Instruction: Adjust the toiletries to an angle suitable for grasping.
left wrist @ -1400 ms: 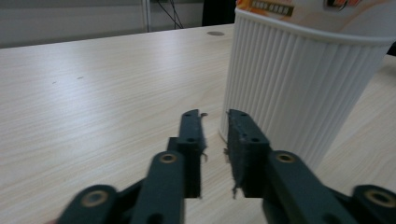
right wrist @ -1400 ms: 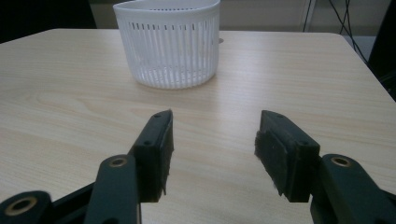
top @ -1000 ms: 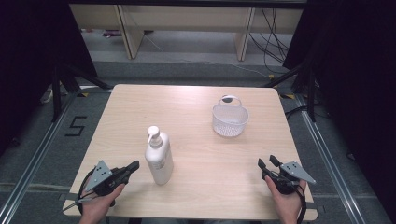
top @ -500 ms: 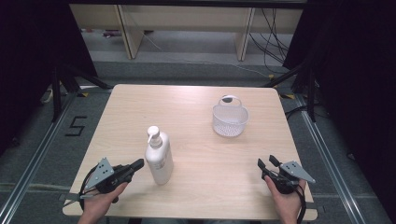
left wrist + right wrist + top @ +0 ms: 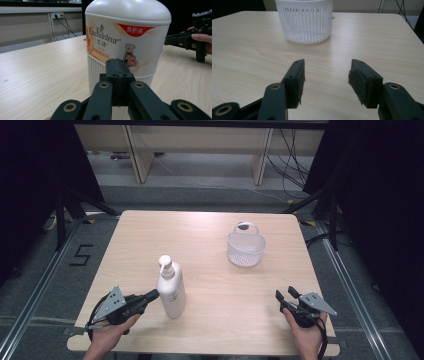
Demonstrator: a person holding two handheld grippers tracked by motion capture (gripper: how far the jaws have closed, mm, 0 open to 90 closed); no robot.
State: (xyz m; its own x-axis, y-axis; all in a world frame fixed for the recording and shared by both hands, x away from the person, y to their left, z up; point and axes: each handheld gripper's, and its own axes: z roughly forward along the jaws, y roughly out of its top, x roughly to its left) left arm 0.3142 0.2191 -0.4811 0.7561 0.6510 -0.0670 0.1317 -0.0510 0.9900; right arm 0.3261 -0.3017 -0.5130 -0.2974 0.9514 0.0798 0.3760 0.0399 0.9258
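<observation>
Left hand-held gripper (image 5: 152, 294) closed, tips against bottle (image 5: 171, 289); right hand-held gripper (image 5: 287, 295) open.

Left gripper (image 5: 152, 294) closed, right gripper (image 5: 286, 295) agape.

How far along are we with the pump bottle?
Nothing looks done: the pump bottle stands upright on the table, apart from the white basket. In hand: the shut left tool sits at its lower side. The right tool waits open. Gripping and moving remain.
</observation>
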